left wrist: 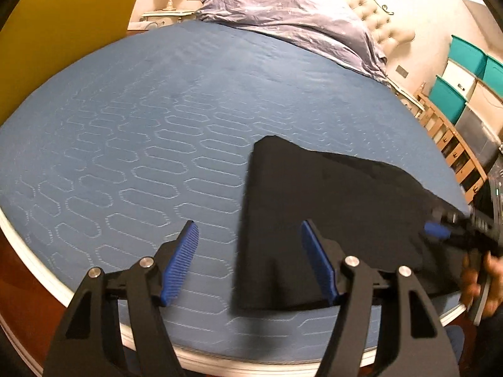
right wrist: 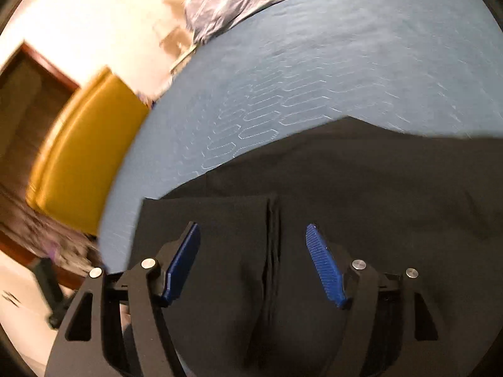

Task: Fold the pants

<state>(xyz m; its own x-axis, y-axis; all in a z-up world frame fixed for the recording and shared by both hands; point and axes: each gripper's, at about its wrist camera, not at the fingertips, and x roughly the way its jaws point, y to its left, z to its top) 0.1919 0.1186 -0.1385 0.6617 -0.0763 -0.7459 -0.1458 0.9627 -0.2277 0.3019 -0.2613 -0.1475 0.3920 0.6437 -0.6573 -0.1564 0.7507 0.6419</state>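
Black pants (left wrist: 330,201) lie folded on the blue quilted mattress (left wrist: 141,125), near its front right edge. My left gripper (left wrist: 250,235) is open and empty, held above the pants' left edge; its right finger is over the cloth, its left finger over bare mattress. My right gripper (right wrist: 253,238) is open and empty, straddling a fold seam in the pants (right wrist: 345,188) just below it. The right gripper also shows at the right edge of the left wrist view (left wrist: 440,231), held by a hand.
A crumpled blue-grey duvet (left wrist: 289,22) lies at the head of the bed by a tufted headboard (left wrist: 377,15). A yellow chair (left wrist: 63,47) stands left of the bed. Teal storage bins (left wrist: 462,72) and a wooden shelf (left wrist: 452,147) stand at the right.
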